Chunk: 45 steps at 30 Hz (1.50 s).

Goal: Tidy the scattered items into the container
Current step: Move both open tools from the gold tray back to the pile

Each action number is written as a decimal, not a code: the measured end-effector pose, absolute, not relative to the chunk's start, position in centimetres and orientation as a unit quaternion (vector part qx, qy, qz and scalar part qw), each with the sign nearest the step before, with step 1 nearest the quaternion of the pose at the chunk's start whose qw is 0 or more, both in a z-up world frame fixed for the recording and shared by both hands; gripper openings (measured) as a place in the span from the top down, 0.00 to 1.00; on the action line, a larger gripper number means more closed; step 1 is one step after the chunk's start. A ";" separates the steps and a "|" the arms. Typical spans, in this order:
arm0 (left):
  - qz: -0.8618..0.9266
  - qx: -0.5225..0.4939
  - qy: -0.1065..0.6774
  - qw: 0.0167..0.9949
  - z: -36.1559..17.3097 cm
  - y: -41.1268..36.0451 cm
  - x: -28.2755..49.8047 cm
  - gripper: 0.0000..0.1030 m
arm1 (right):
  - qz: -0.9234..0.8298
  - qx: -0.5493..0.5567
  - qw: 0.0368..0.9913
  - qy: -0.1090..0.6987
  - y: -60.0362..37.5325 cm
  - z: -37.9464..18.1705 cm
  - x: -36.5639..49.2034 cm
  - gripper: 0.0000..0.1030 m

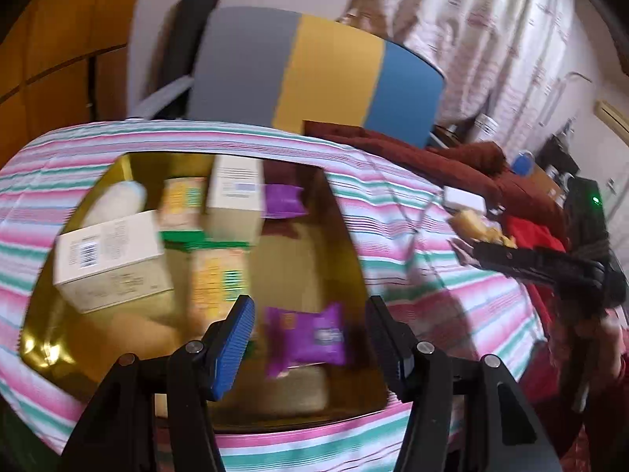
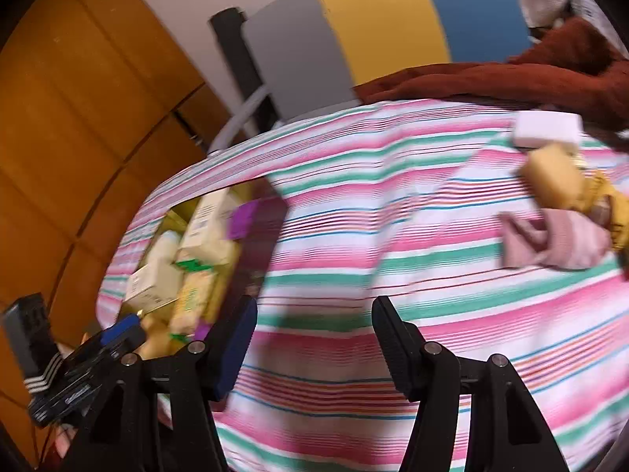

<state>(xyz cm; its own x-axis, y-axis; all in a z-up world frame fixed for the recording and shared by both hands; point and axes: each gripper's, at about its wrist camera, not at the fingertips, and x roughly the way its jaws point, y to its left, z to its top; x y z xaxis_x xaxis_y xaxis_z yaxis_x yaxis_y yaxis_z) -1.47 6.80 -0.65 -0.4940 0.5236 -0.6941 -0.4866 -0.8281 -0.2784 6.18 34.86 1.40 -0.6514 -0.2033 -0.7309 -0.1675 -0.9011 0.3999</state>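
A gold container (image 1: 354, 228) sits on the striped cloth and holds white boxes (image 1: 106, 259), yellow-green packets (image 1: 216, 279) and purple packets (image 1: 306, 334). My left gripper (image 1: 310, 306) hangs open above its near end, and its pads are clear of the purple packet below. My right gripper (image 2: 314, 305) is open and empty over bare striped cloth, to the right of the container (image 2: 251, 244). Loose on the cloth at the far right lie a white box (image 2: 548, 129), a yellow packet (image 2: 558, 181) and a pink cloth (image 2: 558, 242). Both views are motion-blurred.
A dark red cloth (image 2: 511, 78) is bunched at the table's far right edge. A chair with a grey, yellow and blue back (image 1: 314, 70) stands behind the table. A wooden wardrobe (image 2: 78, 137) is at the left, and curtains (image 1: 491, 39) hang at the back right.
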 end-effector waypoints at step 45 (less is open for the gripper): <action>0.728 -0.490 0.058 0.476 -5.5 38.5 -2.4 0.41 | -0.850 0.435 -0.216 -0.206 56.0 -1.9 5.5 0.67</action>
